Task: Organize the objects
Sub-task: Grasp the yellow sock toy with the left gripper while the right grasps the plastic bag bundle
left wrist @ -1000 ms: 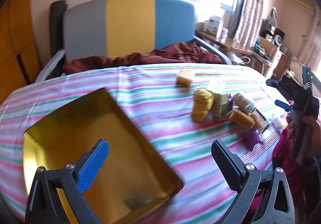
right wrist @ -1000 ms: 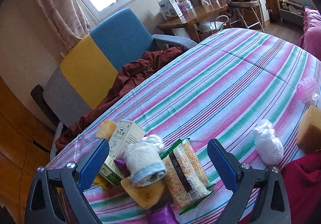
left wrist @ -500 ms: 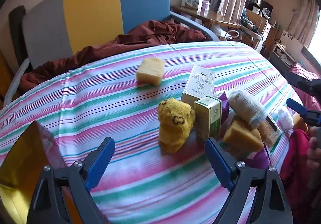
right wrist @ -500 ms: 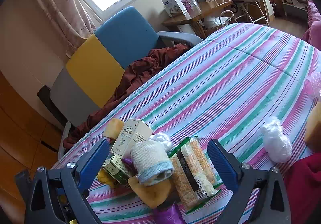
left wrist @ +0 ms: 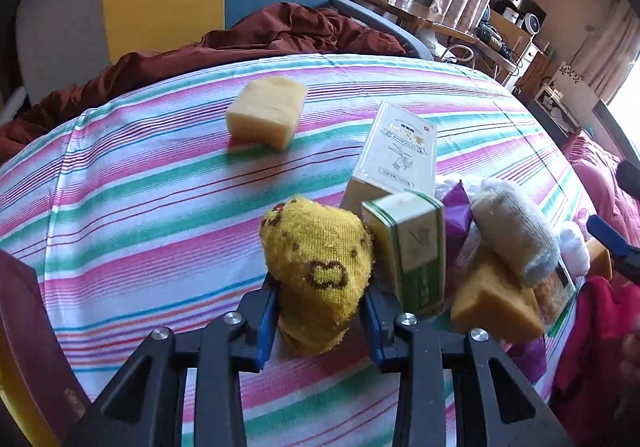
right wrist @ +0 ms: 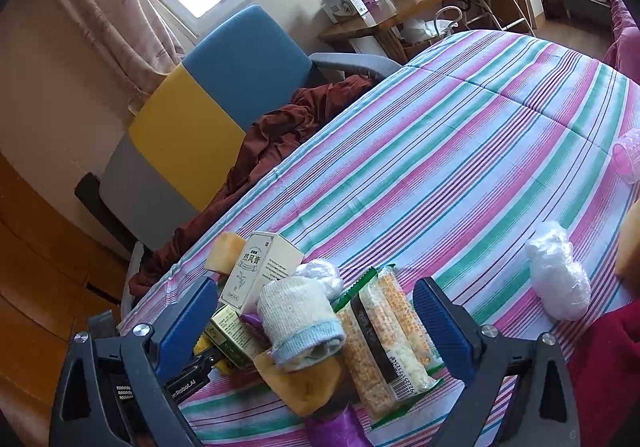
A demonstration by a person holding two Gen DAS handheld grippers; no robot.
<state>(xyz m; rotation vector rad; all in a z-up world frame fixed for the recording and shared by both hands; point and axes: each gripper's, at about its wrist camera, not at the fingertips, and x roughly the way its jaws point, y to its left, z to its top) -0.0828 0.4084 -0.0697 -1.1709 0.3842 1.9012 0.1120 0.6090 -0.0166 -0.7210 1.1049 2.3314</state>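
Note:
In the left wrist view my left gripper [left wrist: 320, 317] is shut on a yellow rolled sock [left wrist: 320, 271] with brown marks, on the striped cloth. Beside it stand a green box [left wrist: 412, 247], a white box [left wrist: 394, 155], a white rolled sock [left wrist: 516, 225] and an orange sponge [left wrist: 496, 301]. A pale yellow sponge [left wrist: 266, 111] lies farther back. In the right wrist view my right gripper [right wrist: 316, 321] is open, its fingers either side of the white sock [right wrist: 298, 317] and snack pack [right wrist: 386, 337], hovering above the pile.
A gold tray's edge [left wrist: 20, 327] shows at the left. A white plastic wad [right wrist: 558, 273] and a pink cup [right wrist: 628, 161] lie at the right. A sofa with a maroon cloth [left wrist: 256, 35] is behind the table. The left gripper's body [right wrist: 188, 379] sits by the pile.
My left gripper moved right from the gold tray to the pile and closed on the yellow sock. My right gripper barely moved and stays open.

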